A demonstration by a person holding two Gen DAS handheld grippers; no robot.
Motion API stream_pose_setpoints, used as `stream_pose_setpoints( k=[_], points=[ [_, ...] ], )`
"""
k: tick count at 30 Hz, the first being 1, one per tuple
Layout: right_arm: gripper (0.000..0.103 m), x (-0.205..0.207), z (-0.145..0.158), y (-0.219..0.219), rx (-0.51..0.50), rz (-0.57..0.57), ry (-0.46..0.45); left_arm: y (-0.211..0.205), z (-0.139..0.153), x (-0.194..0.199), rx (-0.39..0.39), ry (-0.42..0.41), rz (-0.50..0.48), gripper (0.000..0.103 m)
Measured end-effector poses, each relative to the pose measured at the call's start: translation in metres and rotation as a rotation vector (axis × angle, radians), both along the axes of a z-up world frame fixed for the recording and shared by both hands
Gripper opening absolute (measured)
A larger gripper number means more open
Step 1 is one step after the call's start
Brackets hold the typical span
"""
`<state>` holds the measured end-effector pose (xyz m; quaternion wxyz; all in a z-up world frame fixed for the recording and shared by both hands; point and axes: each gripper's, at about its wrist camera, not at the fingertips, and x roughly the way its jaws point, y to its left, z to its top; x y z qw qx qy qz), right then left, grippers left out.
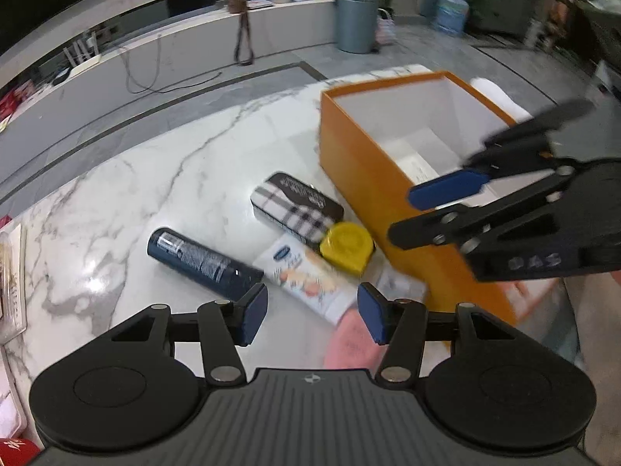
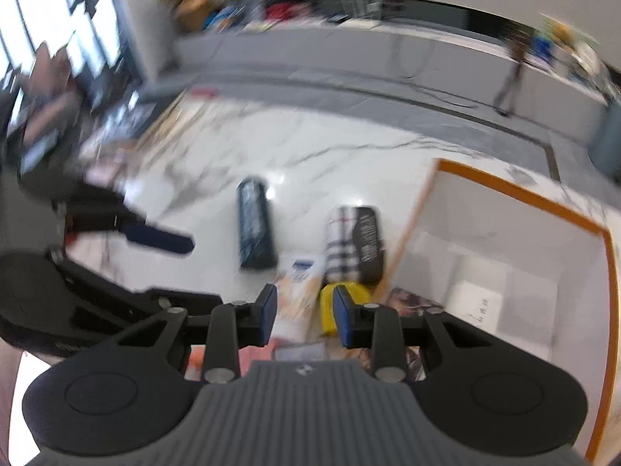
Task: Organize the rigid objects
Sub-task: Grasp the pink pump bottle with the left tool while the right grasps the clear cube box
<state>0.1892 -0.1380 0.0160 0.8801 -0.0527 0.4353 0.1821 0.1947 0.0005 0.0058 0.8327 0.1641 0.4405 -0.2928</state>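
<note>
An open orange box (image 1: 388, 194) with a white inside stands on the marble table; its rim (image 2: 524, 194) is at the right in the right wrist view. Left of it lie a plaid tin (image 1: 297, 209), a yellow round case (image 1: 347, 246), a white tube (image 1: 306, 283) and a dark blue spray can (image 1: 202, 262). My left gripper (image 1: 312, 316) is open above the tube, with nothing between its pads. My right gripper (image 2: 306, 316) is shut and empty, above the tube and the yellow case (image 2: 330, 306). Its blue pad (image 1: 446, 190) hangs over the box.
A white card (image 2: 477, 310) lies on the box floor. A pink item (image 1: 349, 345) and a printed sheet (image 2: 411, 303) lie near the front. Packets (image 1: 11, 283) sit at the table's left edge. Beyond the table are a grey bin (image 1: 357, 19) and a water jug (image 1: 450, 11).
</note>
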Motion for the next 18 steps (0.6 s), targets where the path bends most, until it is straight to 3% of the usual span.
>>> stream_pose_setpoints(
  k=[5,10,18],
  points=[
    [0.032,0.010,-0.018,0.024,-0.143,0.101,0.089,0.009,-0.016,-0.015,0.020,0.013,-0.096,0.064],
    [0.032,0.014,-0.034,0.040,-0.291,0.216,0.165,0.003,-0.040,-0.026,0.097,-0.008,-0.234,0.065],
    [0.043,0.024,-0.063,0.066,-0.493,0.375,0.274,-0.006,-0.067,-0.022,0.084,0.022,-0.312,0.073]
  ],
)
